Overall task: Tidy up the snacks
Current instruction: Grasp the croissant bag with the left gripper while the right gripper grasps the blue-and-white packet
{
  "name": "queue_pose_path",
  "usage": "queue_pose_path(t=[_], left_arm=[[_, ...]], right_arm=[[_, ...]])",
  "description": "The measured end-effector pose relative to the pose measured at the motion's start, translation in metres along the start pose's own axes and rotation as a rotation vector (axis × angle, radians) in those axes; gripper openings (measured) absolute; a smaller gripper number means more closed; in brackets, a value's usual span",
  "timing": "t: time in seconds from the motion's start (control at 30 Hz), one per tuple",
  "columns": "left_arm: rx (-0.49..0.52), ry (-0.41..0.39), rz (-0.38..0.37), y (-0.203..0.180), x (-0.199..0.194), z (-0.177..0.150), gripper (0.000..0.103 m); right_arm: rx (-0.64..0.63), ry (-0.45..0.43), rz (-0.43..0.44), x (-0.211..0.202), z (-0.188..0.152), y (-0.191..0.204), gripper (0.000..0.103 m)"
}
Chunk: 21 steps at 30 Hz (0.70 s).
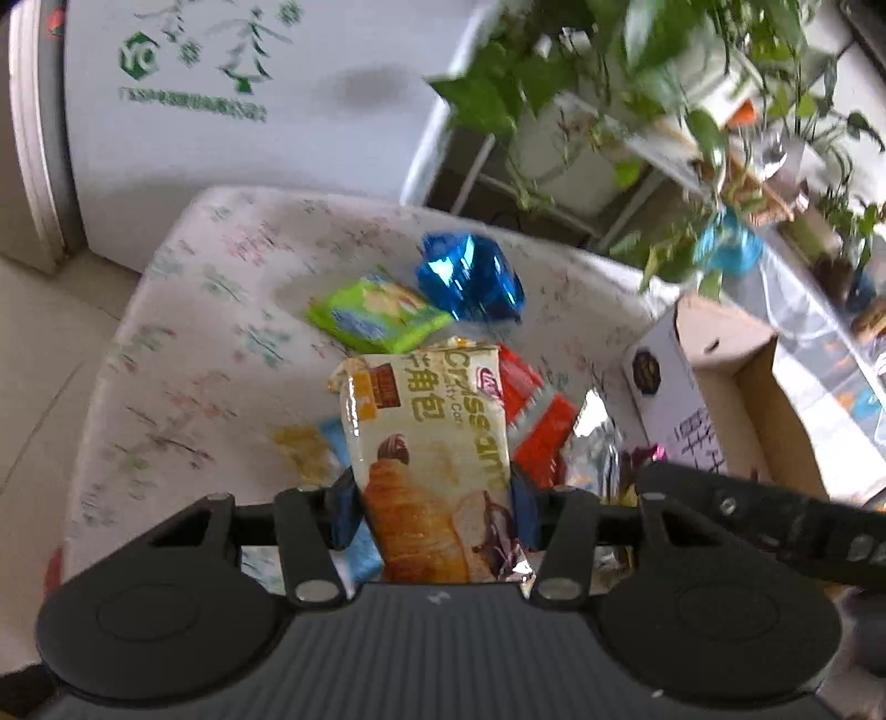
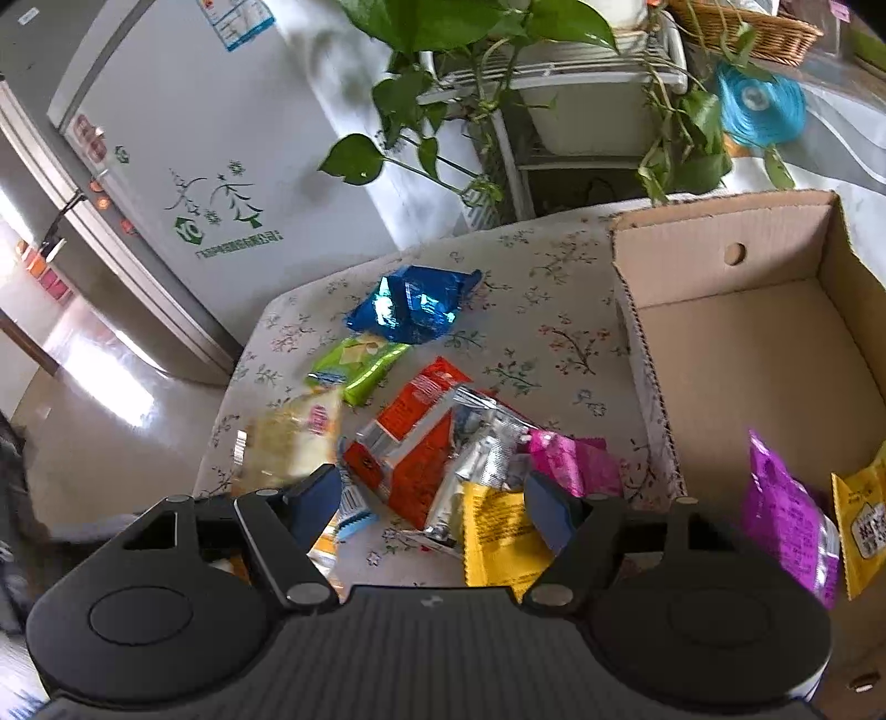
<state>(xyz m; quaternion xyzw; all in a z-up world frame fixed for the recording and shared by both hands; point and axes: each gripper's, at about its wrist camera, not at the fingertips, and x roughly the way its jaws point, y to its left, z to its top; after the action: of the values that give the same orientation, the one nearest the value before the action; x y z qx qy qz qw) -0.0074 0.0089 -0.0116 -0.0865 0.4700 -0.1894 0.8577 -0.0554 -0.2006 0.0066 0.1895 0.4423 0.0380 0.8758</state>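
Observation:
My left gripper [image 1: 434, 501] is shut on a cream croissant packet [image 1: 426, 443] and holds it above the floral table [image 1: 221, 343]; the packet shows blurred in the right wrist view [image 2: 288, 437]. My right gripper [image 2: 432, 498] is open and empty over a pile of snacks: a red-orange packet [image 2: 415, 437], a silver packet [image 2: 487, 454], a yellow packet [image 2: 498, 537] and a pink packet [image 2: 570, 459]. A blue foil bag [image 2: 412, 304] and a green packet [image 2: 354, 365] lie farther back. The cardboard box [image 2: 720, 332] at the right holds a purple packet [image 2: 786, 515] and a yellow packet [image 2: 864, 526].
A white fridge [image 2: 210, 166] stands behind the table's left. A plant stand [image 2: 554, 111] with trailing leaves is behind the table. A blue round object [image 2: 761, 108] and a wicker basket [image 2: 747, 27] sit on the counter at the back right.

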Motion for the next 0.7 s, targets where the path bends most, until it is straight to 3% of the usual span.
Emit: queue_pose_path(t=[0.2, 0.47, 0.7], left_arm=[[-0.069, -0.062, -0.009, 0.028, -0.027, 0.013, 0.051], [-0.138, -0.117, 0.037, 0.053, -0.043, 0.022, 0.051], [-0.171, -0.128, 0.042, 0.059, -0.048, 0.024, 0.051]], right_arm=[[-0.102, -0.003, 0.034, 0.017, -0.005, 0.020, 0.076], [-0.314, 0.018, 0.104, 0.049, -0.022, 0.065, 0.072], [-0.349, 0.047, 0.095, 0.084, -0.024, 0.075, 0.065]])
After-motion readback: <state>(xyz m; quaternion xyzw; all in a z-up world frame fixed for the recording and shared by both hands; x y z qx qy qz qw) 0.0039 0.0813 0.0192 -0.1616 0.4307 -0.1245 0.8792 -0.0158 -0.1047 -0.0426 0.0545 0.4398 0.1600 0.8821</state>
